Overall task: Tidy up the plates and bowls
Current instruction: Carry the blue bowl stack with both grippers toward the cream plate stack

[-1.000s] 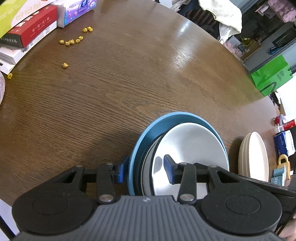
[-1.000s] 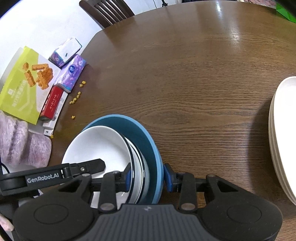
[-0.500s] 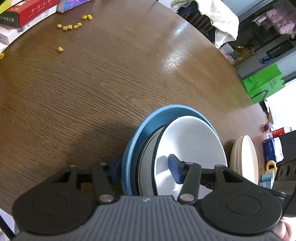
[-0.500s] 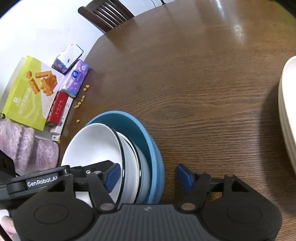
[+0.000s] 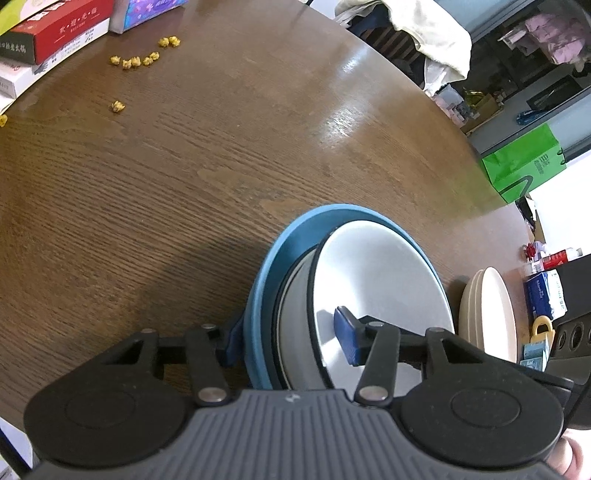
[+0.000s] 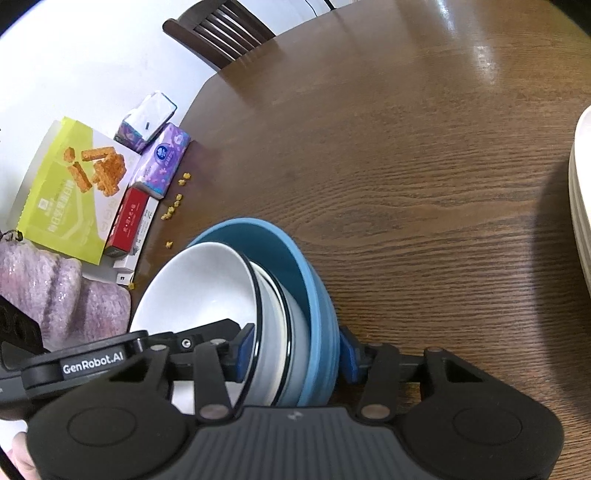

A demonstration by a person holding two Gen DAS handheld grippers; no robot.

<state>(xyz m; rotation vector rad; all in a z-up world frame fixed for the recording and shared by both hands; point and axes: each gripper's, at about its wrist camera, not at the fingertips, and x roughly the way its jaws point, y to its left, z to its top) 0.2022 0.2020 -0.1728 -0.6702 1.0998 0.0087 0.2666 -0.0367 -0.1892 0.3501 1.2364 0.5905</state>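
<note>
A stack of nested bowls stands on the brown wooden table (image 5: 184, 184): a blue bowl (image 5: 266, 280) outermost, with black-rimmed white bowls (image 5: 376, 280) inside it. My left gripper (image 5: 290, 341) straddles the near rims, one pad outside the blue wall and the other inside the top white bowl, clear of its wall. From the opposite side my right gripper (image 6: 295, 352) straddles the blue bowl (image 6: 317, 295) and white bowls (image 6: 207, 288); its jaws are closing, with the pads close to the walls. The left gripper's finger (image 6: 207, 332) reaches into the top bowl there.
A pile of cream plates (image 5: 487, 314) (image 6: 583, 203) stands on the table beside the bowls. Snack and tissue boxes (image 6: 92, 192) and yellow crumbs (image 5: 136, 61) lie at the far edge. A pink fluffy cloth (image 6: 55, 291) and a wooden chair (image 6: 221, 33) border the table.
Both grippers' jaws spread apart from their pinch on the bowl rims. The right one opened wide, then narrowed again around the stack. The bowls stayed put.
</note>
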